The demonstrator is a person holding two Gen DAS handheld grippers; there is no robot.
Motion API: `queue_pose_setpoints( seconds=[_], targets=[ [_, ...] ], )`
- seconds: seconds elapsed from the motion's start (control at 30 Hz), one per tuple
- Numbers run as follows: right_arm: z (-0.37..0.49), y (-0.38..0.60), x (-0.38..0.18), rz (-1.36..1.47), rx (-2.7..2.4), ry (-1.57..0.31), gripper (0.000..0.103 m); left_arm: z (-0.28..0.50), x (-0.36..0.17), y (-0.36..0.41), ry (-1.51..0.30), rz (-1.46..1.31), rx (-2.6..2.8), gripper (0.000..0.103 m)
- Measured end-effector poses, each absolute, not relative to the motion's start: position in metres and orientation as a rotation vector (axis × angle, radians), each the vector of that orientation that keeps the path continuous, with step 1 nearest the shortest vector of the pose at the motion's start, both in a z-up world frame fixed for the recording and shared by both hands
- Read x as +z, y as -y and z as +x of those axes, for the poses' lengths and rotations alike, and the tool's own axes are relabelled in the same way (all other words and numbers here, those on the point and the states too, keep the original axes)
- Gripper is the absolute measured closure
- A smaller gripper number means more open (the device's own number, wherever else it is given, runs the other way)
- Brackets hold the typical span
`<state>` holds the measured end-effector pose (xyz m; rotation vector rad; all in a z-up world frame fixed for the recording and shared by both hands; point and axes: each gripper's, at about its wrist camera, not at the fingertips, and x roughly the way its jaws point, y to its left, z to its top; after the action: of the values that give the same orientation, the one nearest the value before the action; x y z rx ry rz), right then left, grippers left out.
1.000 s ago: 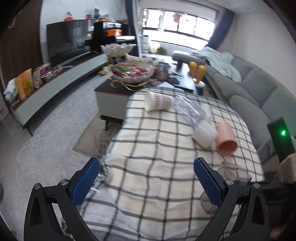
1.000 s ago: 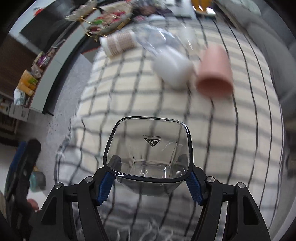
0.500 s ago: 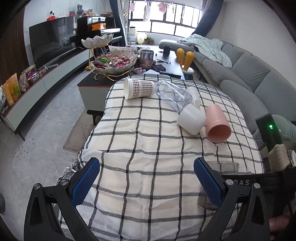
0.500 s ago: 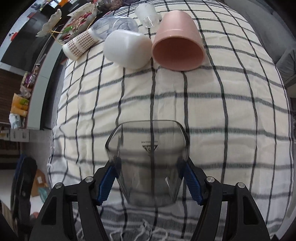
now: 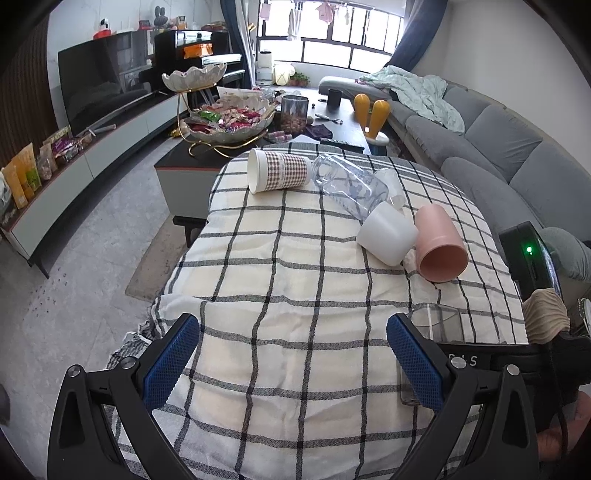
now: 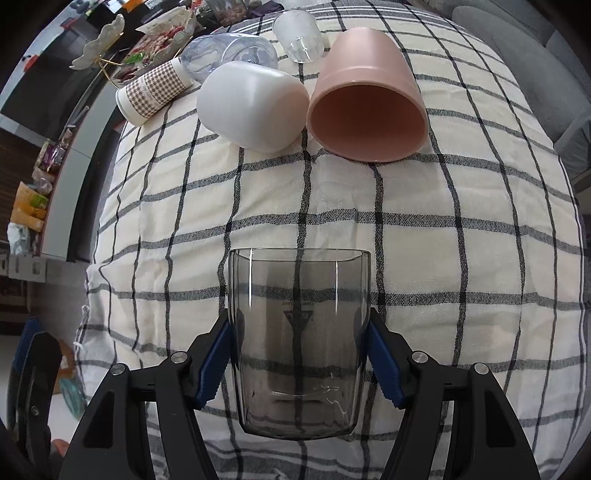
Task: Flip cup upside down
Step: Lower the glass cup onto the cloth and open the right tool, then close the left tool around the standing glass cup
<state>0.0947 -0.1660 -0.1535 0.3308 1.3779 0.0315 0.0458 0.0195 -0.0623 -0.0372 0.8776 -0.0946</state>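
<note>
My right gripper [image 6: 299, 354] is shut on a clear grey square cup [image 6: 299, 343], its blue pads [image 6: 216, 358] pressing the cup's two sides. The cup's wide rim points away from me over the checked cloth [image 6: 443, 258]; whether it touches the cloth I cannot tell. The cup also shows in the left wrist view [image 5: 437, 323], partly behind my left gripper's right finger. My left gripper [image 5: 293, 363] is open and empty above the cloth's near edge.
A pink cup [image 6: 367, 99], a white cup [image 6: 253, 105], a checked paper cup [image 6: 155, 92], a clear bottle [image 6: 229, 53] and a small glass [image 6: 299, 33] lie at the far end. A coffee table [image 5: 236, 147] and a grey sofa [image 5: 498, 147] stand beyond.
My right gripper has turned the clear cup over: its open mouth faced the camera a second ago, now the rim points away. The left gripper has tilted down and closer to the table.
</note>
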Motion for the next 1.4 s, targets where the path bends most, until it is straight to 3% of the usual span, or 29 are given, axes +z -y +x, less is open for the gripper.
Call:
queue_pose_setpoints(
  seconds=[0.4, 0.53, 0.7, 0.9, 1.17, 1.4],
  targets=[
    [0.067, 0.190, -0.130, 0.389, 0.070, -1.289, 0.027, 0.028, -0.049, -0.007, -0.820, -0.009, -0.120, 0.000],
    [0.042, 0.217, -0.104, 0.380, 0.025, -1.187, 0.024, 0.022, -0.047, 0.008, -0.789, -0.018, -0.172, 0.000],
    [0.005, 0.256, -0.075, 0.325, -0.124, -1.020, 0.013, 0.005, -0.056, 0.046, -0.697, 0.018, -0.235, 0.000],
    [-0.028, 0.283, -0.060, 0.257, -0.293, -0.870, 0.010, -0.013, -0.083, 0.086, -0.618, 0.067, -0.309, 0.000],
    [-0.031, 0.301, -0.065, 0.299, -0.307, -0.881, 0.010, -0.009, -0.123, 0.105, -0.711, 0.070, -0.293, 0.001],
    [-0.030, 0.306, -0.084, 0.354, -0.305, -0.929, 0.010, 0.000, -0.141, 0.110, -0.781, 0.074, -0.241, 0.010]
  ],
)
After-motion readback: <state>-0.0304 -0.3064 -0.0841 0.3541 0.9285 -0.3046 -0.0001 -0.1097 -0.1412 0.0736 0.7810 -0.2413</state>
